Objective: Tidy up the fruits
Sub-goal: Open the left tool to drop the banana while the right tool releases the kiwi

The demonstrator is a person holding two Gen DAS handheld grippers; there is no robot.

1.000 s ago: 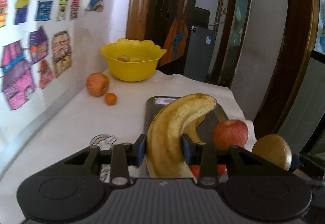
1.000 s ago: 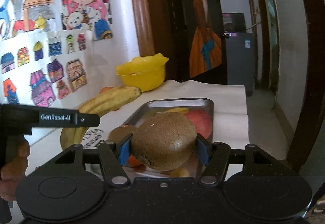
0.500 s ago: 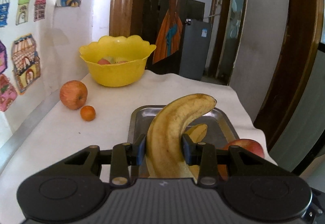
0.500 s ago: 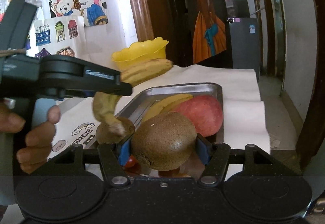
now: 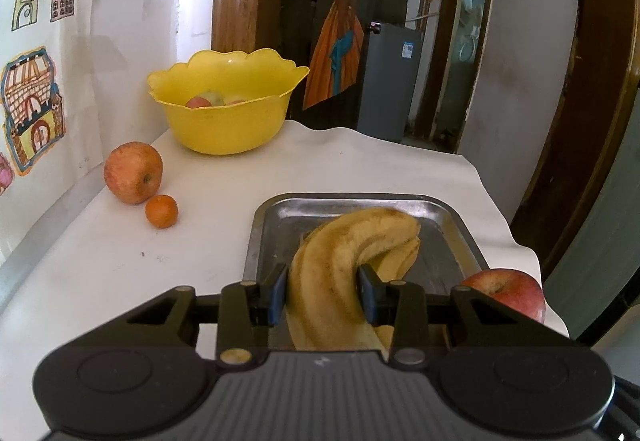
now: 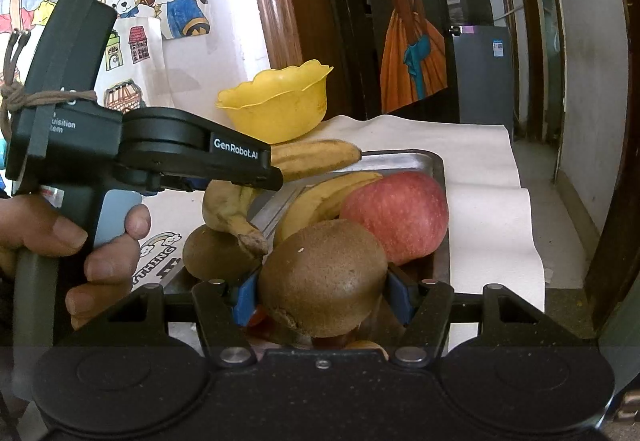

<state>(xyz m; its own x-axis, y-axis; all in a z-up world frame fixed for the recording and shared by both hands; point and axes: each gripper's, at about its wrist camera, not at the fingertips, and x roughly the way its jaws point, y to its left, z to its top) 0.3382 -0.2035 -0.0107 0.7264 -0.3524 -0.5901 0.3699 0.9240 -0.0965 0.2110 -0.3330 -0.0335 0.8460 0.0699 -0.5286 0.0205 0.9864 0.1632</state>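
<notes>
The left tool (image 5: 323, 295) is gripping a spotted banana (image 5: 344, 261) at mid-length, its blue pads pressing on both sides. The banana's far end is hanging over the metal tray (image 5: 280, 209), above a second banana (image 5: 402, 257) lying in it. The right tool (image 6: 322, 299) is clamping a brown kiwi (image 6: 320, 281) between its pads, above the tray's near end. In the right wrist view, a red apple (image 6: 396, 213) is sitting in the tray just behind that kiwi, and another kiwi (image 6: 212, 253) is lying beside it. On the white-covered desk (image 5: 200, 241), an apple (image 5: 133, 172) and a small orange (image 5: 161, 211) are lying just beside each other, near a yellow bowl (image 5: 228, 121) holding fruit. A person's hand (image 6: 76, 241) is holding the left tool's handle.
</notes>
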